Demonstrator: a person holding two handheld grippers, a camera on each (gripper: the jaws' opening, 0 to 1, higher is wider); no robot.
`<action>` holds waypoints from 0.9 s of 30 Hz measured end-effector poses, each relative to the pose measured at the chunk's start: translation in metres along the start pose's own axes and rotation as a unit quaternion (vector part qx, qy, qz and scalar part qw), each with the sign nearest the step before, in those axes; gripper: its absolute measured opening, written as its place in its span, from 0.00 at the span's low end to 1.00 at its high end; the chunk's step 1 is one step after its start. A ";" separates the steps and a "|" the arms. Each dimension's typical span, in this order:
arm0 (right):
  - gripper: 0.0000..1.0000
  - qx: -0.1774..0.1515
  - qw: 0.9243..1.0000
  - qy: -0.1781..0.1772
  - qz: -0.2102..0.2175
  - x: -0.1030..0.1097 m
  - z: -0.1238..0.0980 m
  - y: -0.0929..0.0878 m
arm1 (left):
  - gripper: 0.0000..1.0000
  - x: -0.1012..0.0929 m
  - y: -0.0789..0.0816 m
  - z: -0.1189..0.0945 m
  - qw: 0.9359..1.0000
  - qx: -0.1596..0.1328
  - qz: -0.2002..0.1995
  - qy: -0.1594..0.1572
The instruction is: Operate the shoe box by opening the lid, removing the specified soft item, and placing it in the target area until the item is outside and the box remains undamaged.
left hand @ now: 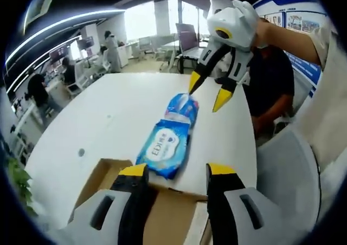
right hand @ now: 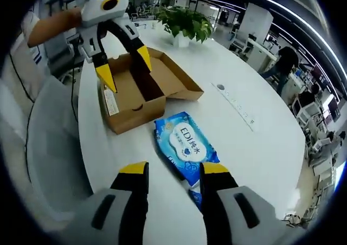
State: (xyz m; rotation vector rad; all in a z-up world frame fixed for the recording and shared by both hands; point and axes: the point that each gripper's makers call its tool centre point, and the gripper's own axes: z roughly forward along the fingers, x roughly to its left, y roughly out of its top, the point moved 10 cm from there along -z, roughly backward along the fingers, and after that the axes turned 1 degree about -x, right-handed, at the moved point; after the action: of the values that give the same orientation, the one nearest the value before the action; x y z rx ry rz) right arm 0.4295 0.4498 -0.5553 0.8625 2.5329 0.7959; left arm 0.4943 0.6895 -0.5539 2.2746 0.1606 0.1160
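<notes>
The soft blue-and-white plastic pack of wet wipes [right hand: 187,146] lay flat on the white round-edged table [right hand: 260,147], outside the open brown cardboard shoe box [right hand: 142,90] and just beside its near wall. In the right gripper view the right gripper [right hand: 172,174] stood with its yellow-tipped black jaws spread apart, grasping nothing; the near end of the pack reached in between the tips and passed under the right-hand one, so whether it touched that jaw could not be told. In the left gripper view the same gripper [left hand: 206,93] appeared at the far end of the pack [left hand: 167,142], one tip right at the crimped edge of the pack, the other clear of it to the right. The left gripper [left hand: 174,174] hung over the box [left hand: 103,174] with its jaws parted and empty, the pack lying just beyond them; in the right gripper view that gripper [right hand: 126,69] hovered above the box's open mouth. The box lid lay folded back flat on the far side. The left gripper's own jaws hid most of the box interior from its camera, and the small print on the pack was too fine to read. A green potted plant [right hand: 187,21] stood on the far end of the table.
</notes>
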 end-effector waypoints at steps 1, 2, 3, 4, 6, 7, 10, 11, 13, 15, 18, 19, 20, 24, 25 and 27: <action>0.35 0.000 1.000 0.004 -0.003 0.002 0.001 0.002 | 0.41 0.000 -0.003 -0.003 1.000 0.000 -0.002 0.002; 0.34 -0.001 1.000 0.007 -0.006 0.005 0.003 0.003 | 0.41 0.000 -0.007 -0.006 1.000 0.000 -0.005 0.004; 0.34 -0.002 1.000 0.010 -0.009 0.008 0.005 0.006 | 0.41 0.000 -0.010 -0.008 1.000 0.001 -0.007 0.007; 0.34 -0.002 1.000 0.013 -0.011 0.010 0.008 0.007 | 0.41 0.000 -0.013 -0.010 1.000 0.002 -0.010 0.009; 0.34 -0.004 1.000 0.022 -0.017 0.015 0.013 0.011 | 0.41 0.000 -0.022 -0.015 1.000 0.007 -0.013 0.012; 0.34 -0.004 0.999 0.028 -0.020 0.019 0.017 0.013 | 0.41 0.001 -0.027 -0.017 1.000 0.010 -0.014 0.012; 0.34 -0.004 0.999 0.043 -0.030 0.027 0.024 0.019 | 0.41 0.001 -0.037 -0.024 1.000 0.019 -0.017 0.017; 0.34 -0.005 0.998 0.048 -0.034 0.030 0.028 0.021 | 0.41 0.001 -0.041 -0.028 0.999 0.020 -0.018 0.021; 0.35 -0.006 0.998 0.058 -0.039 0.035 0.033 0.024 | 0.42 0.002 -0.047 -0.034 0.999 0.018 -0.026 0.026; 0.35 -0.006 0.997 0.066 -0.046 0.039 0.038 0.029 | 0.42 0.003 -0.054 -0.042 0.999 0.014 -0.036 0.034; 0.35 -0.009 0.995 0.081 -0.057 0.046 0.047 0.037 | 0.42 0.004 -0.067 -0.053 0.997 0.012 -0.049 0.051; 0.35 -0.010 0.994 0.086 -0.060 0.047 0.049 0.039 | 0.42 0.004 -0.071 -0.055 0.997 0.012 -0.055 0.056; 0.35 -0.010 0.994 0.089 -0.062 0.048 0.050 0.040 | 0.42 0.004 -0.077 -0.060 0.996 0.013 -0.059 0.060; 0.35 -0.013 0.992 0.101 -0.072 0.054 0.059 0.048 | 0.42 0.003 -0.093 -0.074 0.994 0.018 -0.071 0.081; 0.36 -0.014 0.992 0.106 -0.074 0.055 0.062 0.050 | 0.42 0.003 -0.098 -0.079 0.993 0.019 -0.077 0.087; 0.36 -0.015 0.990 0.116 -0.079 0.059 0.068 0.053 | 0.42 0.003 -0.106 -0.086 0.991 0.019 -0.086 0.098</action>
State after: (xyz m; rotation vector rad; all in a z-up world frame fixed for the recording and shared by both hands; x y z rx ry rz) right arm 0.4410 0.5496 -0.5841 0.5799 2.7405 0.9278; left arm 0.4773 0.8225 -0.5786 2.2729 0.4647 0.2472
